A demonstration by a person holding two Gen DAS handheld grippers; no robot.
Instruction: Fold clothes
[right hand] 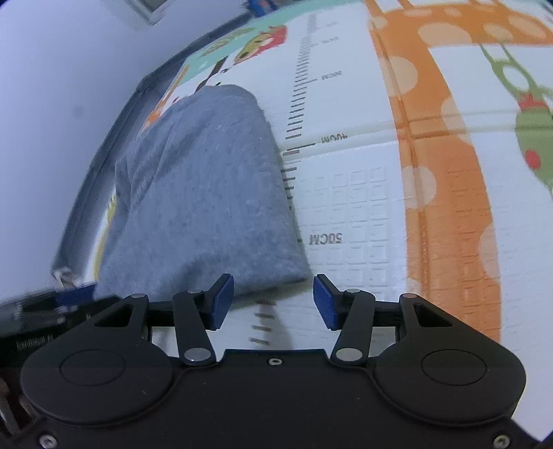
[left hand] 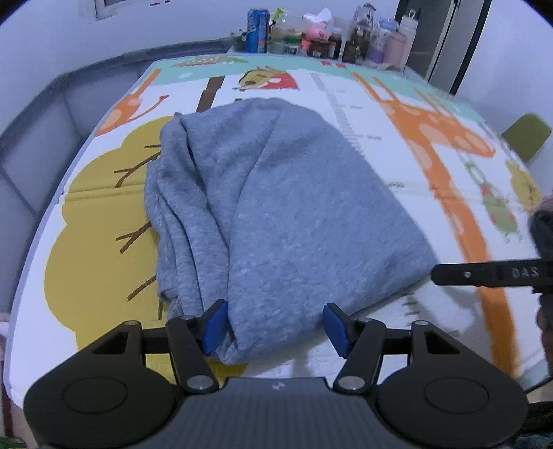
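A grey knit garment [left hand: 276, 207] lies folded in a rough rectangle on the printed play mat [left hand: 397, 103]. My left gripper [left hand: 274, 326] is open, and the garment's near edge lies between its blue pads [left hand: 215, 324] without being pinched. In the right wrist view the same garment [right hand: 207, 193] stretches away at the left. My right gripper [right hand: 273, 300] is open just off the garment's near right corner, over bare mat [right hand: 363, 207]. The right gripper's finger [left hand: 484, 273] shows at the right edge of the left wrist view.
Bottles, jars and a blue can [left hand: 257, 29] crowd the far end beyond the mat. A grey padded rail [left hand: 41, 114] runs along the left side. A green object [left hand: 527, 136] sits off the right edge. The left gripper's body [right hand: 45, 311] shows low left in the right wrist view.
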